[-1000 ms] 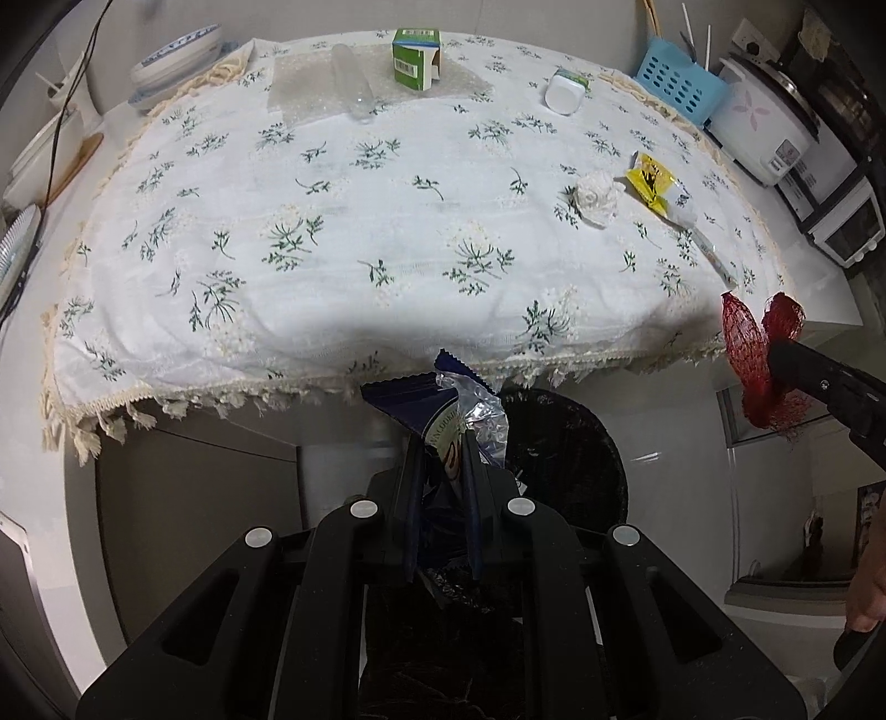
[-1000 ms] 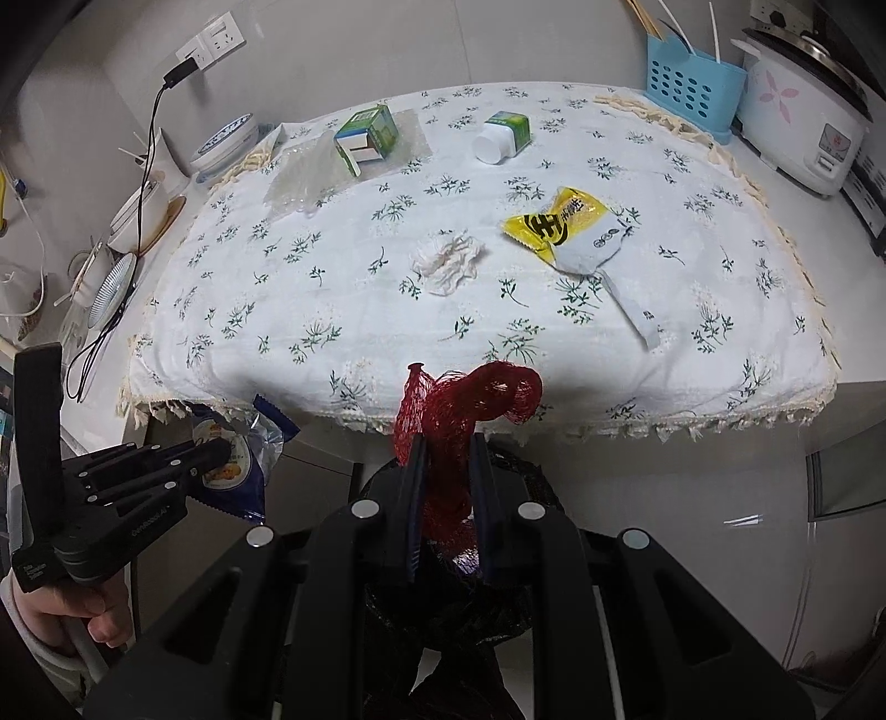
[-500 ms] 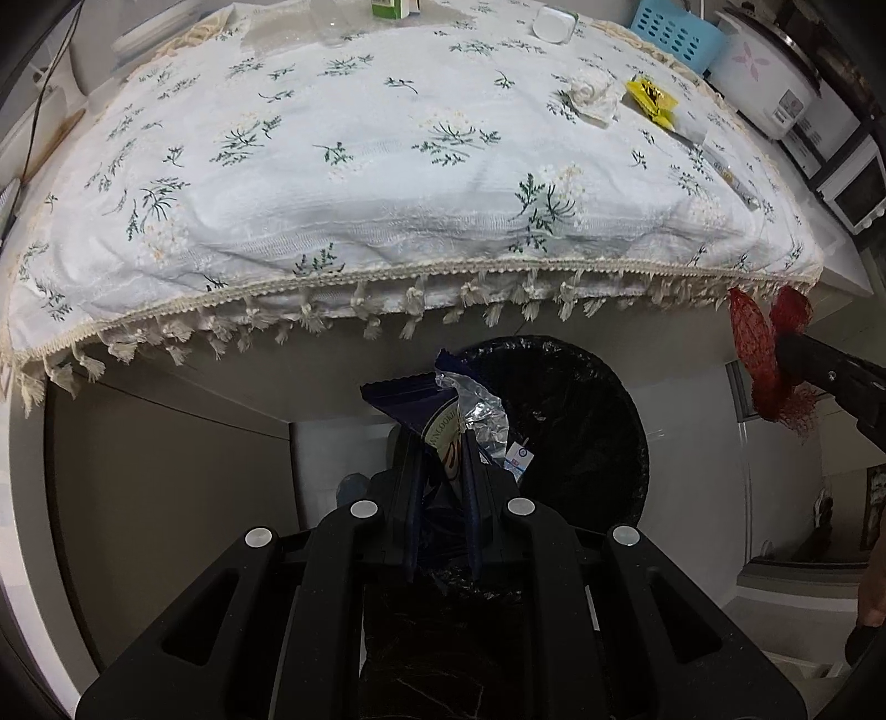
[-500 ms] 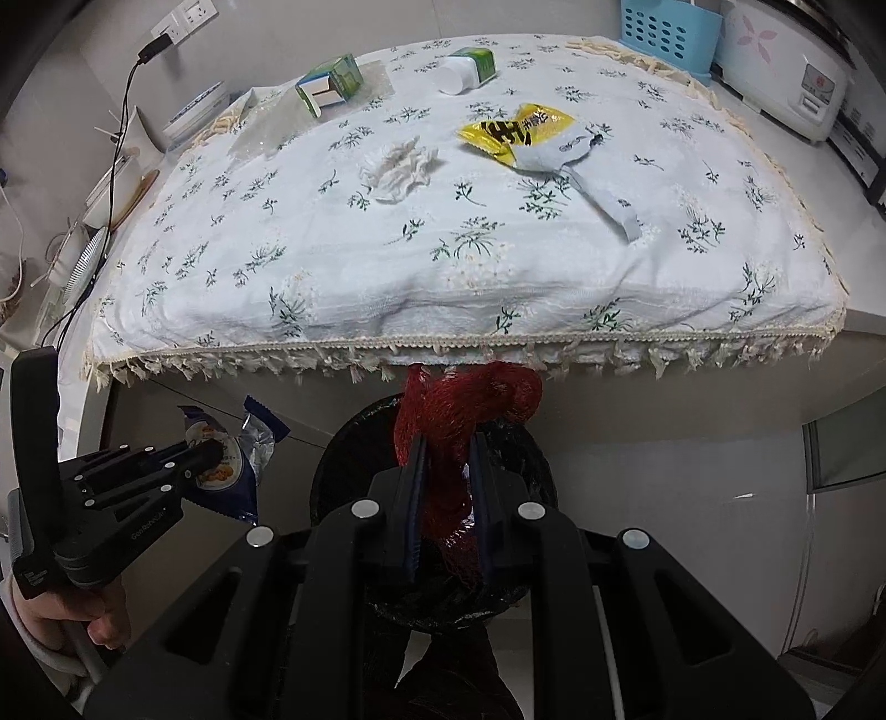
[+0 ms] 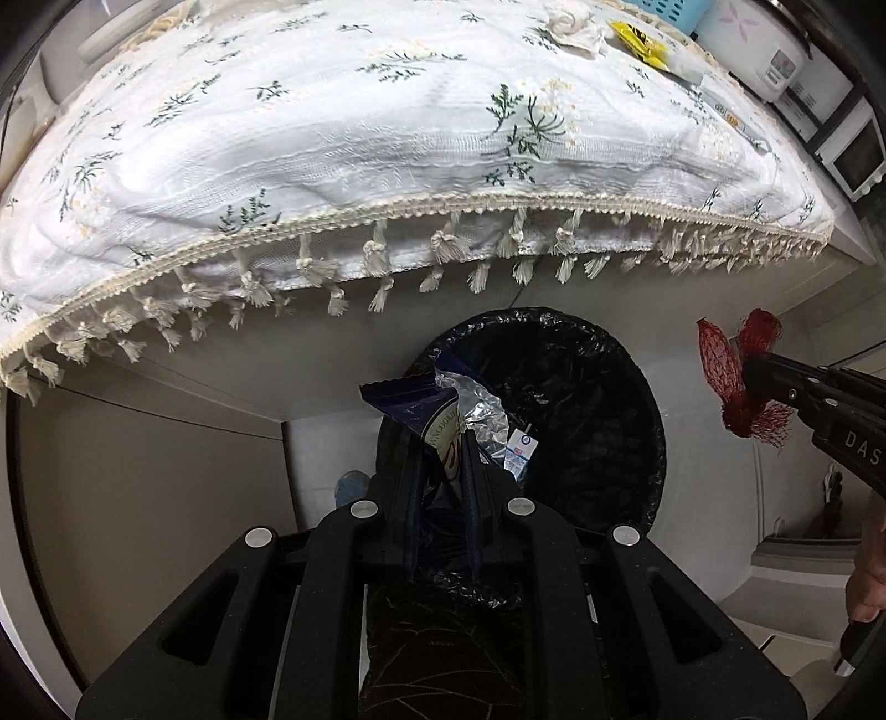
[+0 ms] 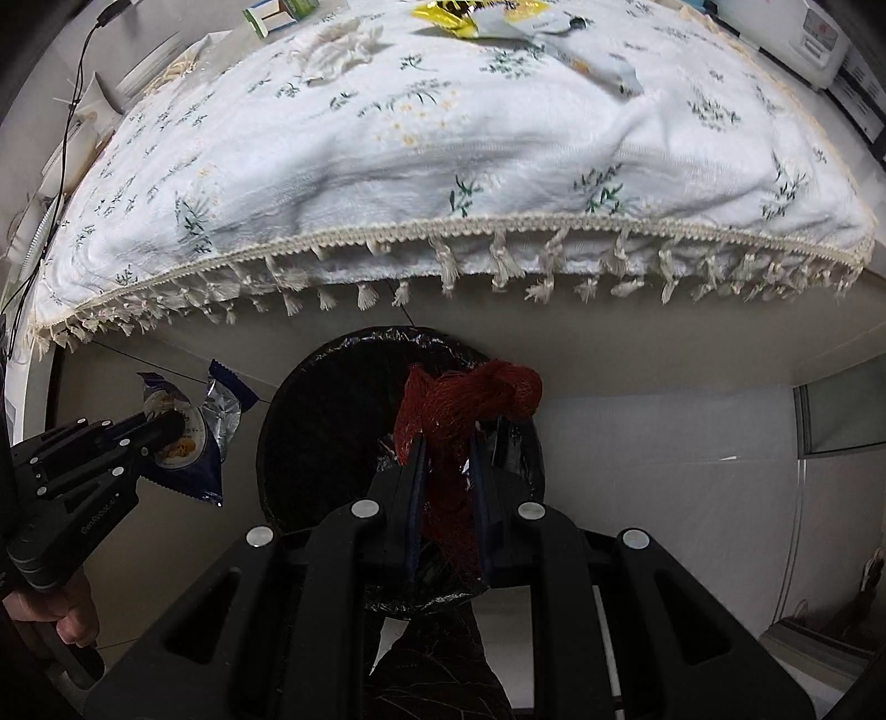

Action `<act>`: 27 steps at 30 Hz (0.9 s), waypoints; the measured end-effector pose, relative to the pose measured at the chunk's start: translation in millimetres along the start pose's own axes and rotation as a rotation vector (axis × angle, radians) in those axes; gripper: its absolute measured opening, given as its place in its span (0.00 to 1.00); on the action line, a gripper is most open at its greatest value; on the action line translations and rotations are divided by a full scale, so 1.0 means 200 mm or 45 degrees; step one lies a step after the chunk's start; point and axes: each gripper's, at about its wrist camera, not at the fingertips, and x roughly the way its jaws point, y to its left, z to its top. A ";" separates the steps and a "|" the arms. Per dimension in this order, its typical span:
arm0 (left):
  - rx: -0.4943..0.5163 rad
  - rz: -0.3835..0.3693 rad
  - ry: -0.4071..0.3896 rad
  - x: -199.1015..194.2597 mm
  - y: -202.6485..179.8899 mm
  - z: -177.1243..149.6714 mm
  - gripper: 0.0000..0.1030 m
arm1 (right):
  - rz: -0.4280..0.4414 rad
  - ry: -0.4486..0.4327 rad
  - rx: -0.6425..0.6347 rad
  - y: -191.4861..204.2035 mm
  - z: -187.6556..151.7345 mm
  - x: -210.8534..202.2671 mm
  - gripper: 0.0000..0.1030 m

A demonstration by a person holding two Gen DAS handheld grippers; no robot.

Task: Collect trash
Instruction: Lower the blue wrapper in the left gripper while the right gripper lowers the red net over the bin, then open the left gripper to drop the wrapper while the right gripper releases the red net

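Observation:
My left gripper [image 5: 440, 443] is shut on a dark blue snack wrapper [image 5: 437, 410] with a silver inside, held just left of and above a black-lined trash bin [image 5: 581, 421]. My right gripper [image 6: 448, 443] is shut on a red mesh net bag [image 6: 465, 399], held over the bin [image 6: 332, 421]. In the left wrist view the red net [image 5: 720, 360] hangs right of the bin. In the right wrist view the wrapper [image 6: 188, 426] is left of the bin. On the table lie a crumpled tissue [image 6: 338, 47] and a yellow wrapper [image 6: 448, 16].
The tablecloth's tasselled edge [image 5: 443, 243] overhangs just above and behind the bin. A rice cooker [image 5: 769, 61] and a microwave [image 5: 853, 155] stand at the table's right end. A small carton [image 6: 271, 14] sits at the far side. A white cabinet front [image 5: 138, 498] is at the left.
Both grippers have dropped below the table edge and moved in toward the bin, still holding the wrapper and the red net. The bin now fills the middle of both views.

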 end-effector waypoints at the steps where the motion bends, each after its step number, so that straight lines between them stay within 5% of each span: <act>1: 0.006 0.000 0.008 0.02 -0.01 0.00 0.12 | -0.002 -0.001 0.000 -0.01 -0.01 0.01 0.14; 27: 0.066 -0.115 0.041 0.22 -0.28 0.01 0.16 | -0.004 0.020 0.079 -0.16 -0.16 -0.03 0.14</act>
